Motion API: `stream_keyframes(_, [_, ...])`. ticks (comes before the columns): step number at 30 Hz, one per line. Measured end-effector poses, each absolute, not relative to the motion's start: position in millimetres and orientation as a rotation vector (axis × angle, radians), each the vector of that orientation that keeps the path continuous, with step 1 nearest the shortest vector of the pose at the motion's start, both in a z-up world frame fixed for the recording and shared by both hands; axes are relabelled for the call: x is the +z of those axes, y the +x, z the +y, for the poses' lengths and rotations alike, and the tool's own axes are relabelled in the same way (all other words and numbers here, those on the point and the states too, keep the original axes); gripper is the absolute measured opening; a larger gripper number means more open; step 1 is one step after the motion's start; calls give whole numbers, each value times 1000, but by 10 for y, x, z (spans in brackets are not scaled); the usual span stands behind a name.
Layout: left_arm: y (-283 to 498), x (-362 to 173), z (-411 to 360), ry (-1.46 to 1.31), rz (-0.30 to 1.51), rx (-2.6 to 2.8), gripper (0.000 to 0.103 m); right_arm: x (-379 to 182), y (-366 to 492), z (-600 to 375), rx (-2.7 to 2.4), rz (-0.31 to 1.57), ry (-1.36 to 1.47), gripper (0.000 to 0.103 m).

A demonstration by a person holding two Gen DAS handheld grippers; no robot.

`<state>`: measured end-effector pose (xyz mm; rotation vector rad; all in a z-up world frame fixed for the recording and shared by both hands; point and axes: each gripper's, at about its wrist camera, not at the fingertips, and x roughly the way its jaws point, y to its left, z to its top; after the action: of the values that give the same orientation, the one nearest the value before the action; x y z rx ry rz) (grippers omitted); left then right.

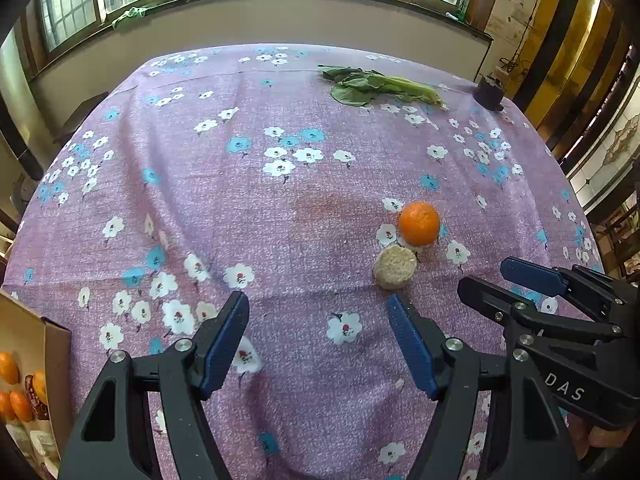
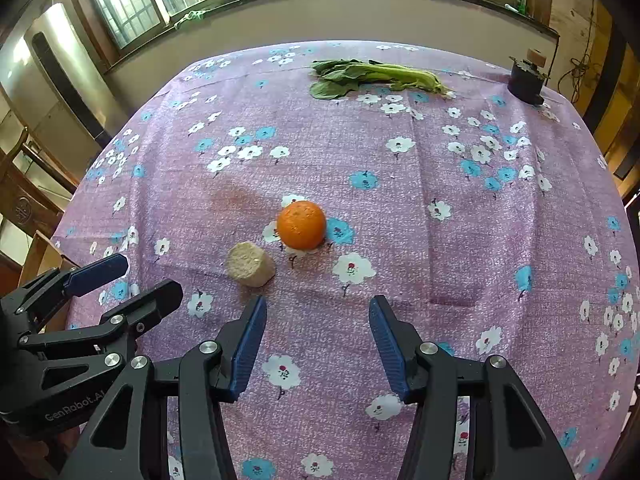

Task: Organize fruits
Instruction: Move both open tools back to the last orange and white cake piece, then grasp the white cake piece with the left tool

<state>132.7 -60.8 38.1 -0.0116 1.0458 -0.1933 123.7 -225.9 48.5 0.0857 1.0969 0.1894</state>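
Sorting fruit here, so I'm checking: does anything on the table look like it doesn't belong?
Yes. A beige puffed-grain cake lies on its side beside the orange, and a leafy green vegetable lies at the far edge. Neither is fruit.

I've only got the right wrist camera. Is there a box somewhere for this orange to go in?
Observer: Yes. The left wrist view shows an open cardboard box at the near left edge of the tablecloth.
Operator: Anything inside it?
Observer: Several oranges and some dark red fruit.
Operator: Is the left gripper carrying anything?
Observer: No. The left gripper is open, with only cloth showing between its fingers.
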Motion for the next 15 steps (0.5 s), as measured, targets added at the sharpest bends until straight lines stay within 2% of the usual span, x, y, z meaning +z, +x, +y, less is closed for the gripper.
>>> stream_keyframes(3, [1433,326,-719,-4,1053,-211,71,449,1271,-2384,166,1103,94,62])
stream_keyframes(13, [1581,123,-985,-2,1085,-290,71,374,1389,-2678,131,1100,137,62])
stream_keyframes(14, [1597,102,-988,-5,1090,-291,70,365,1407,-2680,133,1100,138,62])
stream_keyframes(15, [1605,95,-994,0,1082,-290,65,360,1423,-2674,138,1098,139,62])
